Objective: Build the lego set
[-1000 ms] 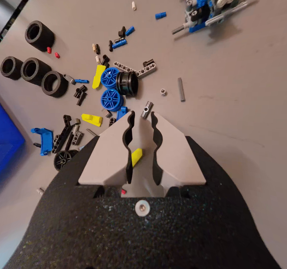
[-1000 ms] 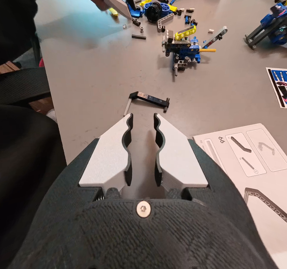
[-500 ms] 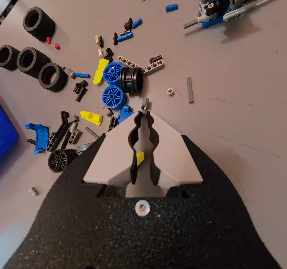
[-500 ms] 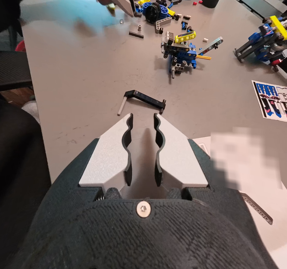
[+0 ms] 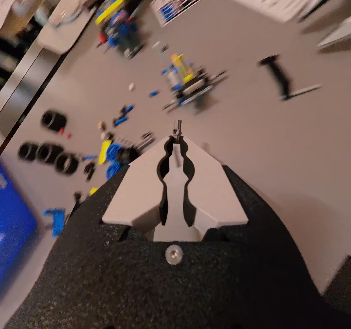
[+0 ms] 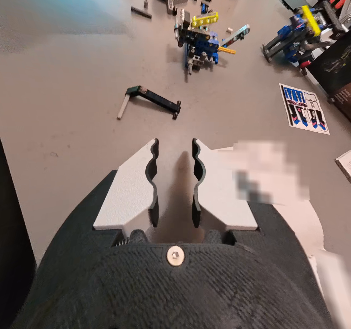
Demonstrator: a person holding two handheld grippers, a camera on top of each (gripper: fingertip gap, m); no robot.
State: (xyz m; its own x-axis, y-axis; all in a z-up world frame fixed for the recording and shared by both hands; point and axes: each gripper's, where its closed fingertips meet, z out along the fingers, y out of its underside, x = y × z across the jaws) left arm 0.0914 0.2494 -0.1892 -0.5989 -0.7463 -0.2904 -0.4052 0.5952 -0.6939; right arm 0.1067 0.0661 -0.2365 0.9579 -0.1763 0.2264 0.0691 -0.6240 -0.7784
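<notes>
Risk sits mostly with the left gripper (image 5: 177, 139): its fingers are nearly closed, pinching a small grey connector (image 5: 177, 132) by one end at the very tips, so most of the part sticks out ahead, clear of the table (image 5: 247, 148). With so little of it caught between the pads, I judge that a knock or a quick swing could twist it or let it drop among the loose pieces. The left wrist view is smeared, so how squarely the pads seat on it is hard to tell.

Below and to the left lie black tyres (image 5: 47, 154), blue wheels (image 5: 114, 154) and scattered pins; a dropped connector could be lost among them.

The right gripper (image 6: 174, 141) is wide open and holds nothing, hovering over bare table. Nearest ahead lies a black beam (image 6: 157, 99) with a pale axle (image 6: 123, 107) at one end; beyond it stands a blue and yellow assembly (image 6: 199, 40), and a sticker sheet (image 6: 303, 109) lies to the right. Paper lies just beside its right finger, which could snag it.
</notes>
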